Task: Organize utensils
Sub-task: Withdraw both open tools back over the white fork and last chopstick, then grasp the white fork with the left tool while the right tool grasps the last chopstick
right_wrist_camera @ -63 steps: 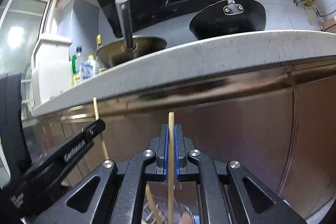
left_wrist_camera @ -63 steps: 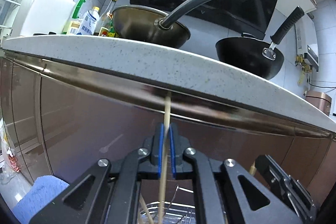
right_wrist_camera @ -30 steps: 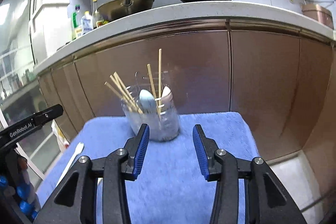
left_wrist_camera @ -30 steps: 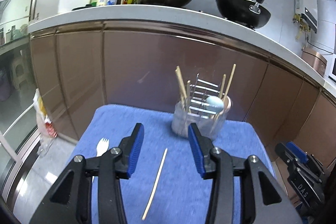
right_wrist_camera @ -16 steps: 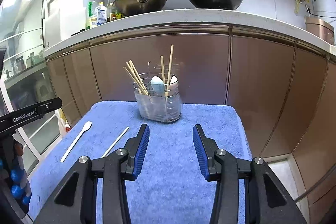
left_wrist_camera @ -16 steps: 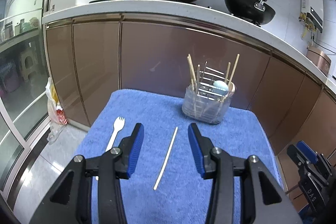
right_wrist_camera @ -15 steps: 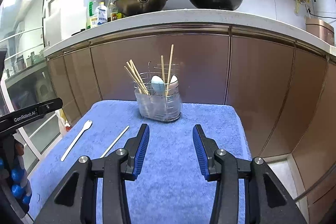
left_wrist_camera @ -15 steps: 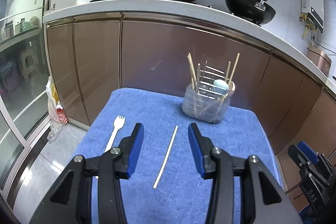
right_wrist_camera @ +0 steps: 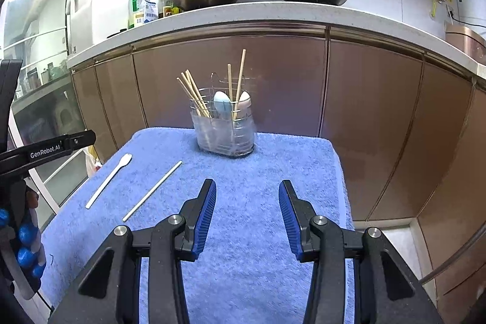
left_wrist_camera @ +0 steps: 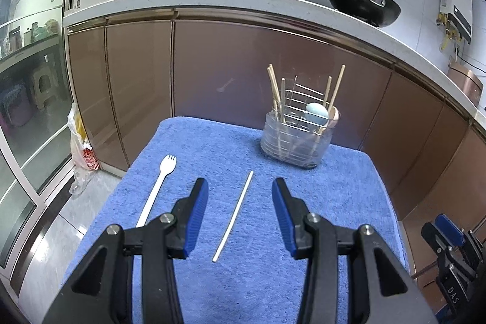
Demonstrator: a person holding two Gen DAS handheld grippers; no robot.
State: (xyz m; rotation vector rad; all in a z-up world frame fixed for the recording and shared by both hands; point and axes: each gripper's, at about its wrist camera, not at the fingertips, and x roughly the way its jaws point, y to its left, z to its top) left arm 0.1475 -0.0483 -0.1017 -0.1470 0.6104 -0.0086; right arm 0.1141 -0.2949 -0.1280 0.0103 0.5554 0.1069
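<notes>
Blue towelling covers the worktop (left_wrist_camera: 349,172) and fills the lower half of both views; I take it first as the biggest thing in play. At the far end of it, centre-right in the left wrist view and dead centre in the right, stands the clear utensil holder (left_wrist_camera: 296,138) with its wire rack, already carrying several wooden chopsticks and two pale spoon bowls. Two pieces lie loose on the towel, well apart from the holder: a white plastic fork (left_wrist_camera: 156,187) at lower left, and a single pale chopstick (left_wrist_camera: 233,214) just right of it, running roughly parallel.

My left tool (left_wrist_camera: 240,214) hangs above that chopstick, jaws partly open and empty, the stick showing in the gap between the blue pads but not touched. My right tool (right_wrist_camera: 247,213) is the same, partly open with nothing in it, over bare towel at lower centre.

I judge the job mostly done and this the approach for the next pick. The left tool needs to drop onto the chopstick, pinch it across its width near the middle, then lift and tip it upright for the holder. The fork comes after.
</notes>
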